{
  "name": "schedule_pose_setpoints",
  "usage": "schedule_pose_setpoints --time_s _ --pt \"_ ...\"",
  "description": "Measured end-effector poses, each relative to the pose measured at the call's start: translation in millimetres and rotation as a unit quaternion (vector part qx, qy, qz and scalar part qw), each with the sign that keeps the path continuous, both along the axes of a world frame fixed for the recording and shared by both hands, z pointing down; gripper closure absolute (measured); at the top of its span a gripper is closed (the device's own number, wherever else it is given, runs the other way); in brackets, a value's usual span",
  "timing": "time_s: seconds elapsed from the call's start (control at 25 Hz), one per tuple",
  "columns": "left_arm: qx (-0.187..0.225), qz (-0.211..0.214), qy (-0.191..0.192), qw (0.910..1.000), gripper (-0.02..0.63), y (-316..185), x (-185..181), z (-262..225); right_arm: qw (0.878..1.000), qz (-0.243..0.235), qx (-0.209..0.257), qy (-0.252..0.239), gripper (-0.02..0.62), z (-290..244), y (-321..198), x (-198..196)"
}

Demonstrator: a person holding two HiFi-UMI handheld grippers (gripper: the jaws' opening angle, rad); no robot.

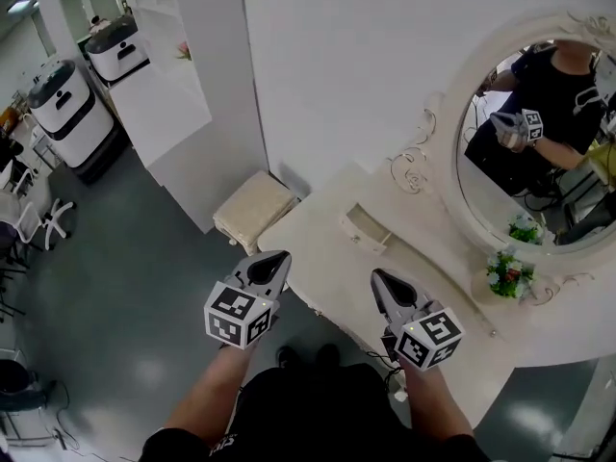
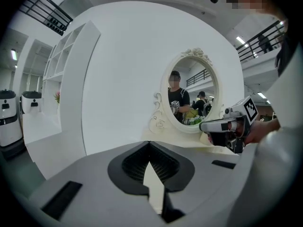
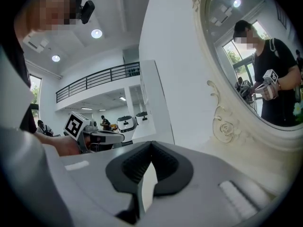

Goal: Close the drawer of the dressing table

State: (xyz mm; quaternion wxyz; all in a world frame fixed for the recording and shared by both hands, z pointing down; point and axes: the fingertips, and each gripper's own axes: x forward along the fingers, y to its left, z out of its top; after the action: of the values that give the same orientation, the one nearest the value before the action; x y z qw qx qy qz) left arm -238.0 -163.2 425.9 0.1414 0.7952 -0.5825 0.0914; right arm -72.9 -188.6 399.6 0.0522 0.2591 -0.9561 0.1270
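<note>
The cream dressing table stands against the white wall under an oval mirror. A small drawer on its top stands pulled out. In the head view my left gripper hovers at the table's left front edge, short of the drawer. My right gripper is over the tabletop just in front of the drawer. Both are shut and hold nothing. The left gripper view has its jaws closed tip to tip, with the right gripper beside the mirror. In the right gripper view the jaws also meet.
A padded stool stands left of the table against the wall. A small pot of flowers sits at the mirror's base. A white shelf partition and two white machines stand at the far left across the grey floor.
</note>
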Motion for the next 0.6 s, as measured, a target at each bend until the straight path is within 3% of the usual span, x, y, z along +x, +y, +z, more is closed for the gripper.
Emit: schedule_pose_setpoints --time_s 0.24,0.6 --pt "-0.015 0.024 -0.011 0.9995 0.6 -33.8 46.8 15.2 1.0 0.015 -0.011 -0.003 0.584 16.5 -24.3 44.7" --pt "-0.065 0.063 -0.007 0.9959 0.598 -80.8 86.7 57.7 0.998 0.048 -0.036 -0.003 0.585 31.2 -52.1 80.8"
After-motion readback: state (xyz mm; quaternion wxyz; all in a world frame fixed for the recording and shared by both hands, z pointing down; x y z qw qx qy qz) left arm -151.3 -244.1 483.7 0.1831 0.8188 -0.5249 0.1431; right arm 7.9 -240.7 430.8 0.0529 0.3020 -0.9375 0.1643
